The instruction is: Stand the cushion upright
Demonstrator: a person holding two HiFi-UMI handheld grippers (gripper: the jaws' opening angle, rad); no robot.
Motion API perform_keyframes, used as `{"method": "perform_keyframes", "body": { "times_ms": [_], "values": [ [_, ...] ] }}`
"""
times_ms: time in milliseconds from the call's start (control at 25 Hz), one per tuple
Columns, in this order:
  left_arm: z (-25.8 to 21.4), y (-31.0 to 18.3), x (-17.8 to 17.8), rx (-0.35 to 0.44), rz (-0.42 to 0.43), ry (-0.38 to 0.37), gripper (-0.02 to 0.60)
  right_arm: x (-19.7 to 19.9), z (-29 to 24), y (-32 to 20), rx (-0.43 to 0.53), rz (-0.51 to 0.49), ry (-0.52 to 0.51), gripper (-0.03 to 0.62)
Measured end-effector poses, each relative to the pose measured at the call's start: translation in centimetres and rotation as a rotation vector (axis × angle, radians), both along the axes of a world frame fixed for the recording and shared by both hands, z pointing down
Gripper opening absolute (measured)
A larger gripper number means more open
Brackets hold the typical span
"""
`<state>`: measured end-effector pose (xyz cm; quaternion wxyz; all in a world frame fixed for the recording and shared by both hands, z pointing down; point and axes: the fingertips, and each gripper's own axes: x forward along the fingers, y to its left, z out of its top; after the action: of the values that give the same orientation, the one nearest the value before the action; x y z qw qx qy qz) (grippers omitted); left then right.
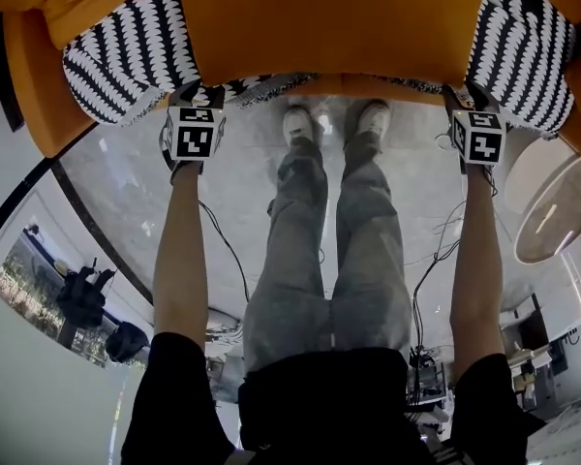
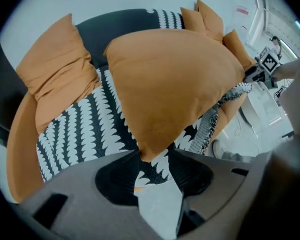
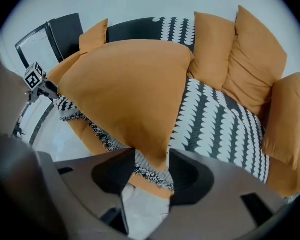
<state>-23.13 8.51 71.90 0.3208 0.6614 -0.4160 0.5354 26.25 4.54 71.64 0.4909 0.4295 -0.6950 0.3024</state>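
Note:
A big orange cushion lies flat on the sofa seat, its front edge hanging over the sofa's front. My left gripper points down at the cushion's front left corner. In the left gripper view that cushion ends in a corner that sits between the jaws of the left gripper, which stands open. My right gripper is at the front right corner. The right gripper view shows the cushion dipping its corner between the wide jaws of the right gripper, also open.
The sofa is covered by a black-and-white patterned throw with a fringed edge. Other orange cushions lean against the backrest, one at the left end. My legs and shoes stand close to the sofa. A round table is at right.

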Motion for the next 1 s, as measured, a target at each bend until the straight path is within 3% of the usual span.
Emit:
{"method": "perform_keyframes", "body": {
  "times_ms": [240, 400, 520, 600, 1000],
  "values": [
    [0.1, -1.1, -0.3, -0.018, -0.083, 0.039, 0.163, -0.3, 0.6, -0.8, -0.026, 0.054, -0.048, 0.195],
    [0.7, -1.1, 0.2, -0.039, -0.093, 0.055, 0.16, -0.6, 1.1, -0.7, -0.026, 0.058, -0.073, 0.171],
    [0.2, -1.6, 0.5, -0.039, -0.137, 0.089, 0.054, -1.0, 0.6, -1.0, -0.013, 0.07, -0.089, 0.102],
    [0.0, -2.0, 0.6, -0.038, -0.155, 0.104, 0.044, -1.4, 0.2, -1.2, -0.004, 0.088, -0.093, 0.065],
    [-5.2, -3.6, 0.3, -0.007, -0.132, 0.158, 0.038, -2.4, -4.7, -2.3, 0.006, 0.183, -0.16, 0.04]
  ]
}}
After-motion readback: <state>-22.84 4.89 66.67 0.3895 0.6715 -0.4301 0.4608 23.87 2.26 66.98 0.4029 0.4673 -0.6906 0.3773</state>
